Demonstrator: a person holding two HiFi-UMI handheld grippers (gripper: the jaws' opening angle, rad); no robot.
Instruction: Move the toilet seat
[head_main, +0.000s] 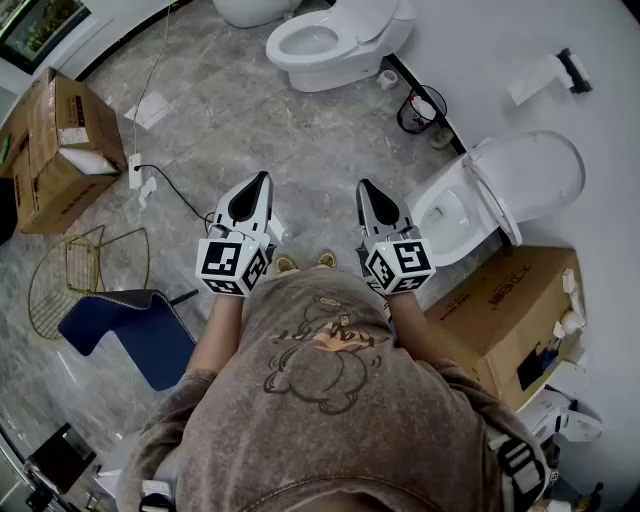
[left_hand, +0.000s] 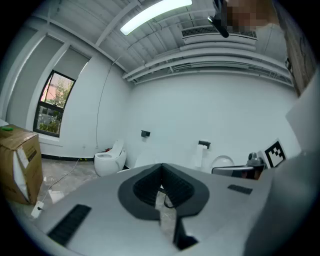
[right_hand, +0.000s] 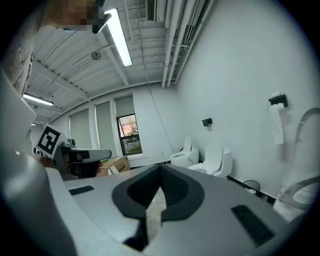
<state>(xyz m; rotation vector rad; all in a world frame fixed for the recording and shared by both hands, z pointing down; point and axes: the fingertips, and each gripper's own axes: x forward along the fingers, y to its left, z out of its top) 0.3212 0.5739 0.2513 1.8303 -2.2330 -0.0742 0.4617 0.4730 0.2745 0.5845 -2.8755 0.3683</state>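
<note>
Holding their jaws closed on nothing, the left gripper (head_main: 262, 180) and the right gripper (head_main: 366, 188) point forward over the floor (head_main: 300, 130). The toilet (head_main: 445, 215) stands near the right gripper, on its right side. The toilet seat (head_main: 535, 178) looks raised toward the wall (head_main: 600, 90), and a cardboard box (head_main: 510, 300) crowds the near side.

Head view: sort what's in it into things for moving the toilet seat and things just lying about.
For the job:
- near toilet, its lid raised
- left gripper and right gripper, both shut and empty

Lying about:
- far toilet
- waste bin
- left cardboard box
- right cardboard box
- blue chair
</note>
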